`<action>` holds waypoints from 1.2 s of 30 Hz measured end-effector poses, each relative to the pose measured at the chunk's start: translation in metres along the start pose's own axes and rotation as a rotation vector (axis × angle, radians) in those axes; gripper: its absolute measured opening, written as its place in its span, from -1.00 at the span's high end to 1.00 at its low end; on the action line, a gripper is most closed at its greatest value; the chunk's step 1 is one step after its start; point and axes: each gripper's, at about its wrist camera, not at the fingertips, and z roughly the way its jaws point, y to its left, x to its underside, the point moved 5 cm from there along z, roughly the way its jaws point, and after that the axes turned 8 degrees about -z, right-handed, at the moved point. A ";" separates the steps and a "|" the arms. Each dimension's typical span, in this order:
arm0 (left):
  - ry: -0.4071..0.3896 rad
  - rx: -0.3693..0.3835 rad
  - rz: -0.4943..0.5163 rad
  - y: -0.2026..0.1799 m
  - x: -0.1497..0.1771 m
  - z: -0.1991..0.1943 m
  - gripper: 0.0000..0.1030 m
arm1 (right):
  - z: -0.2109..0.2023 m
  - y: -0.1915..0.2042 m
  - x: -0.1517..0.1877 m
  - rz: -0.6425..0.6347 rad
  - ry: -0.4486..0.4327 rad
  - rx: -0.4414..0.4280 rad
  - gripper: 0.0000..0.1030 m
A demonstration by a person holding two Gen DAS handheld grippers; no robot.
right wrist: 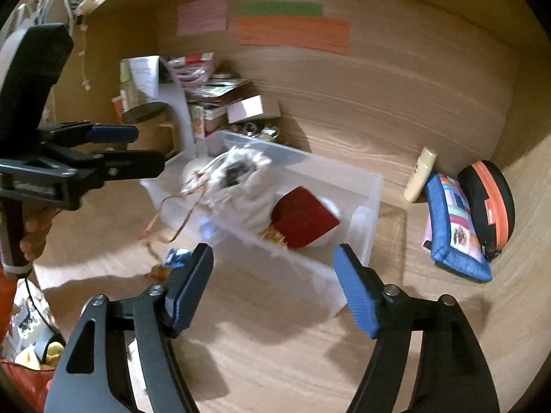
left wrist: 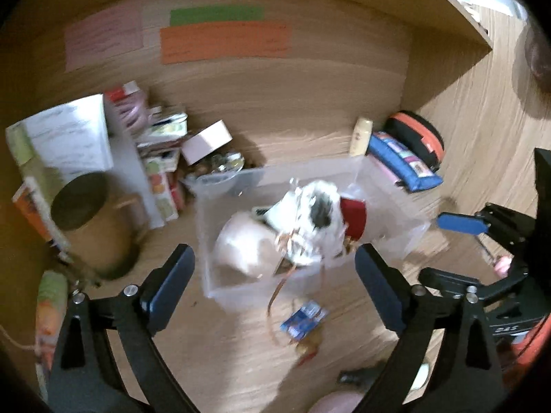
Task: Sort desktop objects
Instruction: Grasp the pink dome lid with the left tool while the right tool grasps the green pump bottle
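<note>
Pouch (right wrist: 237, 186): white drawstring bag, mouth up, in clear bin (right wrist: 365, 206) ahead of both hand-held grippers.
Left hand-held gripper (left wrist: 275, 289): open, empty.
Right hand-held gripper (right wrist: 275, 289): open, empty.

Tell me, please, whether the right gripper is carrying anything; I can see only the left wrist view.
Observer: No. The right gripper is open, with nothing between its jaws, and it is on the near side of the clear bin.
Operator: Thank you. How does my left gripper look from the side?
Observer: The left gripper is left of the bin with its jaws apart and empty, pointing toward the white pouch.
Operator: And who is holding it?
Observer: A hand grips its handle at the picture's left edge.
</note>
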 end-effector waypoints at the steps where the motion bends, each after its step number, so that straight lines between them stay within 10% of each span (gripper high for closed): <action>1: -0.001 -0.010 -0.001 0.001 0.005 -0.001 -0.85 | -0.002 0.005 0.004 -0.003 0.001 -0.003 -0.35; 27: 0.062 -0.008 -0.006 -0.005 0.139 -0.050 -0.92 | 0.010 0.094 0.075 -0.097 0.077 -0.138 -0.28; 36: 0.133 0.015 0.042 -0.028 0.162 -0.027 -0.92 | 0.015 0.083 0.082 -0.045 0.092 -0.162 0.26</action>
